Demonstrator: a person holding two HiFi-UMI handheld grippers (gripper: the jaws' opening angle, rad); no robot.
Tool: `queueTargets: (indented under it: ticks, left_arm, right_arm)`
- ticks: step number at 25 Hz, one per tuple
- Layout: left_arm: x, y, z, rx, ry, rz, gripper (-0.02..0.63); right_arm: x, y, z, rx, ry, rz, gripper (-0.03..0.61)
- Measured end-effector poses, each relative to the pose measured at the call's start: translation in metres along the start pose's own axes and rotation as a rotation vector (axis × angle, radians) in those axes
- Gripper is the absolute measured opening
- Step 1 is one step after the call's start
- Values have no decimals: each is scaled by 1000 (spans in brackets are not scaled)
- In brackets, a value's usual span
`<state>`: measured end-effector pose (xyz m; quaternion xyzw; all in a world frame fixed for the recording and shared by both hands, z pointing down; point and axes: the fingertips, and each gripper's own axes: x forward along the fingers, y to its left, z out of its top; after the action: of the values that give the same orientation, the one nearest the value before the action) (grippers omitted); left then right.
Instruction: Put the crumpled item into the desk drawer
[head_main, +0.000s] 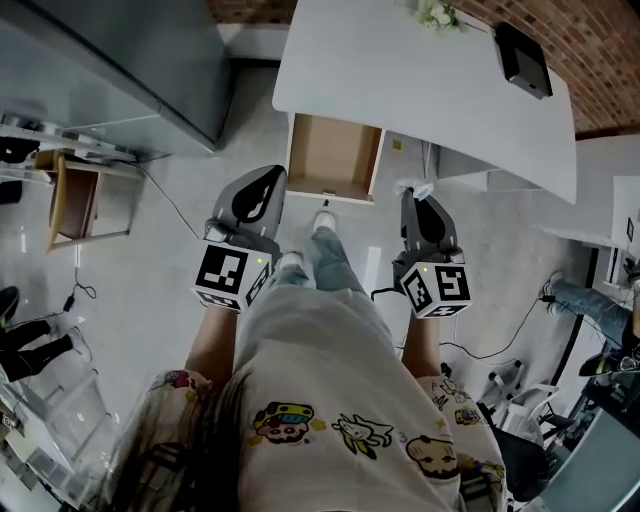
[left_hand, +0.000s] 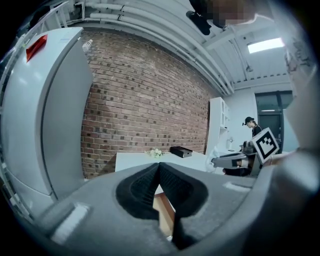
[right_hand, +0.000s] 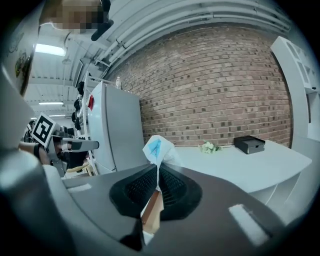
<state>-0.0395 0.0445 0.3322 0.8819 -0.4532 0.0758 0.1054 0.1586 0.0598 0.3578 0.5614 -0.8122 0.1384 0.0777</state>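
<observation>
White crumpled paper (right_hand: 156, 149) pinched in right tongs (right_hand: 158, 175); drawer (head_main: 333, 152) open.

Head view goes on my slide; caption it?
Crumpled paper clamped in right gripper, left gripper shut and empty, drawer open ahead.

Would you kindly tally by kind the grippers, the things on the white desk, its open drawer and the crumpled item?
Grey grippers: 2, the left gripper and the right gripper
Flat black box: 1
Small bunch of white flowers: 1
Open brown wooden drawer: 1
Crumpled white-and-blue paper item: 1
Total: 6
</observation>
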Motion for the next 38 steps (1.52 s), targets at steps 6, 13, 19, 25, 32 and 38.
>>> queueTargets:
  ticks: [6, 13, 19, 25, 32, 38]
  left_arm:
    - [46, 13, 20, -2, -20, 48, -2]
    - [77, 32, 28, -12, -28, 108, -2]
    - [91, 41, 26, -34, -8, 143, -2]
    - [95, 54, 22, -53, 8, 152, -2]
    - [99, 68, 14, -53, 20, 134, -2]
    - [111, 69, 0, -57, 47, 112, -2]
  right_arm:
    - [50, -29, 30, -34, -11, 63, 12]
    - [90, -47, 39, -59, 7, 123, 12]
    - [110, -51, 40, -75, 45, 175, 12]
    - [127, -44, 41, -83, 67, 188, 12]
    - [142, -30, 27, -83, 88, 202, 12]
    - [155, -31, 4, -64, 142, 209, 12]
